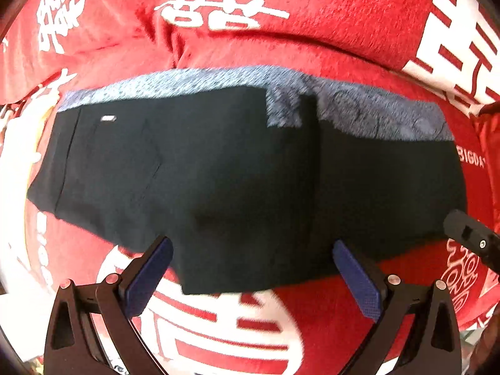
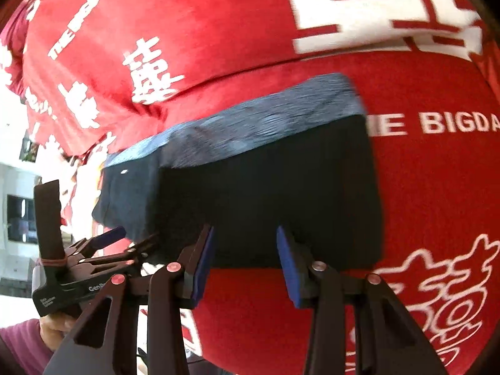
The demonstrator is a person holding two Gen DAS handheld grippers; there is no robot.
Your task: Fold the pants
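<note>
Red blanket (image 1: 343, 15) with white characters, white wall (image 2: 15, 172) beyond

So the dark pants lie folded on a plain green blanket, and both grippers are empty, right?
Not green or plain: in both wrist views the blanket is red with white lettering. The rest holds: the folded dark pants lie on it, and the left gripper and right gripper are open and empty.

Open red cloth (image 1: 359, 9) round pants (image 1: 218, 168)
</note>
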